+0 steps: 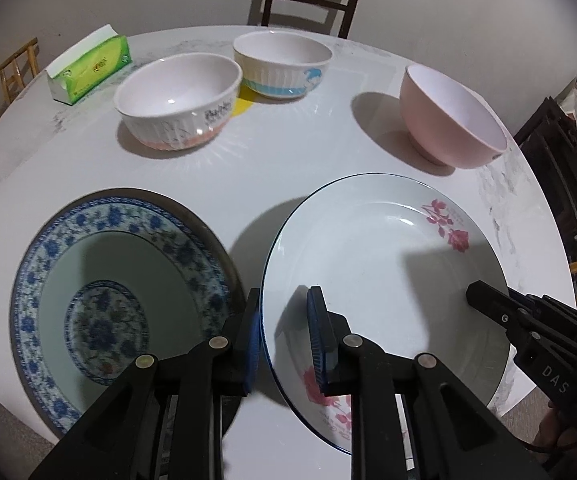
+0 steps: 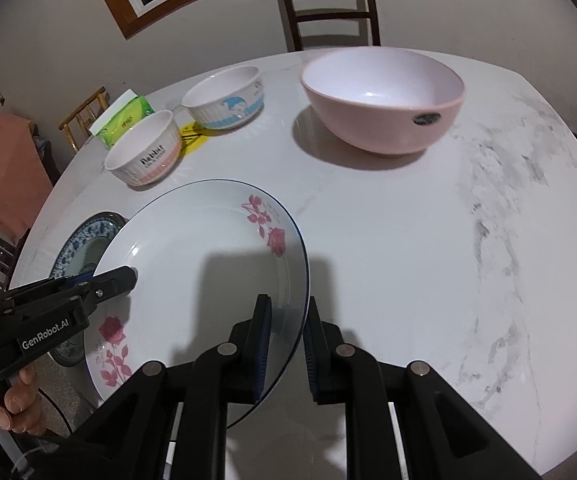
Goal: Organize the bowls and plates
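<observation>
Grippers, my left (image 1: pixel 282 336) and right (image 2: pixel 286 348), pinch opposite rims of the glossy round rose-printed plate (image 1: pixel 368 248). Beyond them stand three bowls: two ribbed, one smooth pink (image 2: pixel 384 104).

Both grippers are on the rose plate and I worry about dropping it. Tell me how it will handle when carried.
The rose plate looks glazed and glossy, so probably slippery and breakable. It is held only at opposite rims by the left gripper and right gripper, so it may tilt. It likely stays stiff.
</observation>
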`<state>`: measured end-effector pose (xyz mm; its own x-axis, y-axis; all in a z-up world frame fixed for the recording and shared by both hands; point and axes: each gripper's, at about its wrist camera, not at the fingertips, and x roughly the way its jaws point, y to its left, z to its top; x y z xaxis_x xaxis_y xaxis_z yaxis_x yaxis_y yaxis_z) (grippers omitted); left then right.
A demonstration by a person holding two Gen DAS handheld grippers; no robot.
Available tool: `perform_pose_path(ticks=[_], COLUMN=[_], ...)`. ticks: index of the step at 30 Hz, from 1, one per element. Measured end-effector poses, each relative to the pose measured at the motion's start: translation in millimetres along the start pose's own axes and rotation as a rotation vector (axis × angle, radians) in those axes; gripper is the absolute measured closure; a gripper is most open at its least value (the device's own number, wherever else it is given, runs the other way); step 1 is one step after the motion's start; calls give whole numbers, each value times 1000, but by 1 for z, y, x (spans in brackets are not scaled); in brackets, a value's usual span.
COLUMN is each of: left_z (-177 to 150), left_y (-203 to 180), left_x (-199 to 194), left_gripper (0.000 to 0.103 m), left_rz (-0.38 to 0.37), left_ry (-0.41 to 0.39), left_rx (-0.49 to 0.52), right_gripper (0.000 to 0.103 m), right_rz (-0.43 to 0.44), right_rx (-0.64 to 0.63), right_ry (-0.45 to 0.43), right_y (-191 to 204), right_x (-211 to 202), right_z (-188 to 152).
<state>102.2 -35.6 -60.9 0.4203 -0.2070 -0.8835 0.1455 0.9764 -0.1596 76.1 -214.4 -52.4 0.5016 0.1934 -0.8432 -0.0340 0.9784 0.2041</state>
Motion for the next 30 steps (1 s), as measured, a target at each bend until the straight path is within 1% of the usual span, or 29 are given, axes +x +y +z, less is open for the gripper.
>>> perform_pose_path(ticks=[6,14,24,30], left_z=[7,0,-15,-25], left_y=[20,58,121,149], left_x=[-21,-45,-63,-66], left_gripper=[86,86,86,86], left_rz=[14,43,105,133], left_ry=[-34,-74,-91,-89], left_rx=[-28,-97,-197,-246], right_gripper=[87,87,87,87], right_rz=[24,71,136,159], right_rx=[-34,-103,-188,-225], right_ry=[-17,-23,11,38], right_y=[25,71,131,158], right_x=[-4,-3,16,30], right_z=[8,16,17,14])
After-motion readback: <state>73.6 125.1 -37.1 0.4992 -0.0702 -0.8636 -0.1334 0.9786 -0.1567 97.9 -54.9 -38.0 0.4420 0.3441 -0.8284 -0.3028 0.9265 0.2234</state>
